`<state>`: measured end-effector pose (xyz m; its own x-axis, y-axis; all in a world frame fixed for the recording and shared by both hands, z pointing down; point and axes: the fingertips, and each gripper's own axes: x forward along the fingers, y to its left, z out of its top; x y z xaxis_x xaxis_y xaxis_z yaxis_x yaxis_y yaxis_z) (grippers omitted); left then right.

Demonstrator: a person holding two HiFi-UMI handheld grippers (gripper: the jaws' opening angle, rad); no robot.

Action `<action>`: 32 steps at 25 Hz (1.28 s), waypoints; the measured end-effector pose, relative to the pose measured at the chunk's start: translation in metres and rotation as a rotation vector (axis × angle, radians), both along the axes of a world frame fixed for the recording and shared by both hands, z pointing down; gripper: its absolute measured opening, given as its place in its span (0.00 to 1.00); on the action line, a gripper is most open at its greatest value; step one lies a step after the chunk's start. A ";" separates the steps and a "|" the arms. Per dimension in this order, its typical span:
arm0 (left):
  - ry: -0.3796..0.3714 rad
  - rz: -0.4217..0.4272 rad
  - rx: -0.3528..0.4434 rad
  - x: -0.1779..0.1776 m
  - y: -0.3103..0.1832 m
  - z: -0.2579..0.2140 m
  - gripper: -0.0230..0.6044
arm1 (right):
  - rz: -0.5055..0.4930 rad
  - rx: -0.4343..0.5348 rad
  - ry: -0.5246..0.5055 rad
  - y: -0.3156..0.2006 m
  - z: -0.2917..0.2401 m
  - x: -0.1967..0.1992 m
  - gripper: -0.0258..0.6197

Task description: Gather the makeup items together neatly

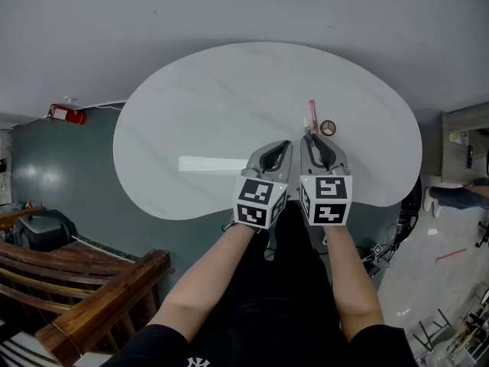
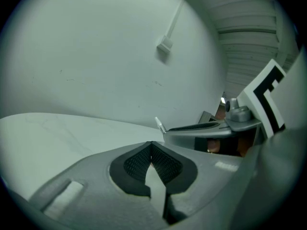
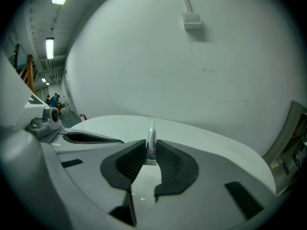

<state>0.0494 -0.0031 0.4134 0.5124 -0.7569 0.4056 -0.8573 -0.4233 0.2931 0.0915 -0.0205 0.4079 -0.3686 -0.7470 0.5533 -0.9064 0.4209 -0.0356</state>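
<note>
On the white oval table (image 1: pixel 199 113), my two grippers are side by side near the front edge. A slim pink-and-clear gloss tube (image 1: pixel 312 115) points away from me, with my right gripper (image 1: pixel 312 138) shut on its flat end. In the right gripper view the tube (image 3: pixel 151 140) stands upright between the pads of the right gripper (image 3: pixel 151 151). A small round compact (image 1: pixel 328 128) lies on the table just right of the tube. My left gripper (image 1: pixel 283 145) is shut with nothing in it, and its tips meet in the left gripper view (image 2: pixel 151 145).
A wooden bench (image 1: pixel 92 293) stands at the lower left on the teal floor. A red object (image 1: pixel 67 115) lies by the wall to the left. The white wall behind the table carries a cable clip (image 3: pixel 191 19). Shelving and clutter stand at the right (image 1: pixel 466 155).
</note>
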 end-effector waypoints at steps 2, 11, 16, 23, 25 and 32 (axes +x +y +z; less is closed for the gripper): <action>0.003 0.019 0.000 0.010 -0.001 0.000 0.05 | 0.021 0.001 0.001 0.000 0.000 0.011 0.16; 0.007 0.096 -0.021 0.056 -0.011 0.013 0.05 | 0.101 -0.015 -0.011 -0.009 0.010 0.059 0.16; 0.008 0.126 -0.038 0.076 -0.020 0.025 0.05 | 0.127 -0.034 -0.015 -0.019 0.022 0.078 0.16; -0.004 0.145 -0.075 0.094 -0.031 0.044 0.05 | 0.146 -0.067 -0.020 -0.034 0.042 0.100 0.16; -0.011 0.147 -0.086 0.097 -0.033 0.051 0.05 | 0.151 -0.082 -0.019 -0.037 0.050 0.106 0.16; -0.020 0.146 -0.128 0.102 -0.041 0.071 0.05 | 0.169 -0.142 -0.015 -0.046 0.084 0.120 0.16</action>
<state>0.1513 -0.0441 0.4839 0.6039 -0.6165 0.5053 -0.7957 -0.5041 0.3359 0.2115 -0.0668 0.4915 -0.2536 -0.7138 0.6528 -0.9626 0.2526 -0.0978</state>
